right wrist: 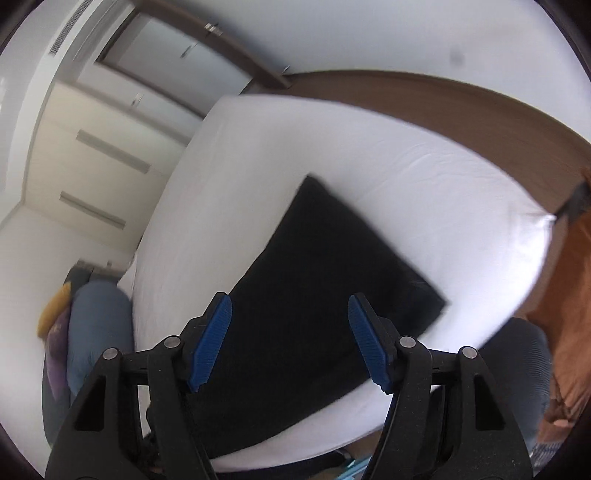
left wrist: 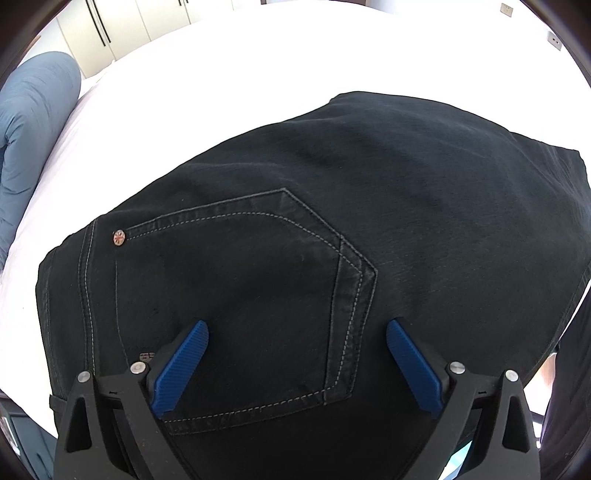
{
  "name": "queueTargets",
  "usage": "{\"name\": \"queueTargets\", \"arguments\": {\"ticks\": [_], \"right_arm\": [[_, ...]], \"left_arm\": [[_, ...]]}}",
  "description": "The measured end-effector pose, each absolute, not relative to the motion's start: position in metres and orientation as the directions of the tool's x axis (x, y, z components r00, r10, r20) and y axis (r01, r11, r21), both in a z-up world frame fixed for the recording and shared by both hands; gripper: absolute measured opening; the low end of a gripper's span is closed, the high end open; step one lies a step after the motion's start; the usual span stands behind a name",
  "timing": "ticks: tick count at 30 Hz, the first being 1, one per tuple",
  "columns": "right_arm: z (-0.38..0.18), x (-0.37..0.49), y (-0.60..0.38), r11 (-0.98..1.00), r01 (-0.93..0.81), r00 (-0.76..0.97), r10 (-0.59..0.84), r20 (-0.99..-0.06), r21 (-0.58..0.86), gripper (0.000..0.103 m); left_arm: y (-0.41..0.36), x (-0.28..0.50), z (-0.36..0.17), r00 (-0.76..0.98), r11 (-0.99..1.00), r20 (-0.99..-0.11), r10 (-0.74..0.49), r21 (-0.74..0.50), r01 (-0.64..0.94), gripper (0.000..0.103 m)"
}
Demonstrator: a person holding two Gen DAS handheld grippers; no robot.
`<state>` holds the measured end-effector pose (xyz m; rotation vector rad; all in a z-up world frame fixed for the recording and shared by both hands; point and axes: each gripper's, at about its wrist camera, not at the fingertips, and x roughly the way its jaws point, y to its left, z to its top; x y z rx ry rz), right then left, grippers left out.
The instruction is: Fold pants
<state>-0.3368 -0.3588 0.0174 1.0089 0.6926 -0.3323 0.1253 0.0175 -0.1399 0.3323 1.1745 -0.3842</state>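
On the white bed sheet (left wrist: 258,66) lie the black jeans (left wrist: 369,206), folded into a compact rectangle, back pocket (left wrist: 240,295) facing up with grey contrast stitching and a small copper rivet (left wrist: 119,237) at its upper left corner.

Left gripper (left wrist: 297,334): jaws spread wide, blue ribbed pads (left wrist: 181,369) either side of the pocket, nothing between them. It points steeply down at the denim from close above; can't tell if the tips touch the fabric.

Right gripper (right wrist: 290,314): jaws apart, nothing clamped. Frame is motion-blurred. It looks down at an angle from higher up, with the jeans (right wrist: 314,295) seen as a dark rectangle lying diagonally on the sheet (right wrist: 406,166), clear of the pads (right wrist: 212,339).

Around the bed:
- Wooden bed frame (right wrist: 461,107) runs along the far edge of the mattress in the right wrist view.
- Blue-grey rolled bedding (left wrist: 33,122) sits at the left mattress edge; same item in the right view (right wrist: 98,325), with something yellow (right wrist: 55,310) and purple beside it, too blurred to name.
- Cream wardrobe doors (right wrist: 92,158) with long bar handles stand to the left.
- Orange fabric (right wrist: 569,314) hangs at the right edge of the right view.
- Two wall sockets (left wrist: 506,9) sit at the top right of the left view.
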Motion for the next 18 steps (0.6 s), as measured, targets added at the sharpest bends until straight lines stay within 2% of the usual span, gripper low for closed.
{"name": "queueTargets", "arguments": {"ticks": [2, 4, 6, 9, 11, 15, 18], "right_arm": [[-0.004, -0.307, -0.354, 0.526, 0.568, 0.703, 0.09, -0.705, 0.633, 0.064], [-0.035, -0.291, -0.365, 0.499, 0.62, 0.647, 0.11, -0.754, 0.605, 0.057], [-0.043, -0.285, -0.378, 0.497, 0.641, 0.643, 0.069, -0.763, 0.585, 0.024], [-0.024, -0.279, -0.391, 0.486, 0.702, 0.608, -0.028, -0.794, 0.52, 0.023], [-0.004, -0.27, -0.387, 0.499, 0.728, 0.579, -0.077, -0.812, 0.471, 0.029], [0.023, -0.225, -0.347, 0.645, 0.603, 0.604, 0.017, -0.797, 0.47, 0.029], [0.015, -0.191, -0.33, 0.689, 0.545, 0.6, 0.077, -0.796, 0.477, 0.029]], "left_arm": [[0.02, 0.123, -0.139, 0.339, 0.889, -0.933, -0.118, 0.052, 0.454, 0.101], [0.024, 0.123, -0.143, 0.343, 0.891, -0.931, -0.123, 0.049, 0.451, 0.103], [0.024, 0.116, -0.138, 0.347, 0.892, -0.929, -0.126, 0.047, 0.449, 0.103], [0.027, 0.114, -0.143, 0.355, 0.895, -0.925, -0.134, 0.041, 0.443, 0.103], [0.028, 0.111, -0.143, 0.368, 0.897, -0.92, -0.133, 0.046, 0.44, 0.103], [0.028, 0.11, -0.145, 0.381, 0.905, -0.915, -0.133, 0.045, 0.423, 0.103], [0.032, 0.11, -0.146, 0.378, 0.906, -0.916, -0.134, 0.042, 0.422, 0.103]]}}
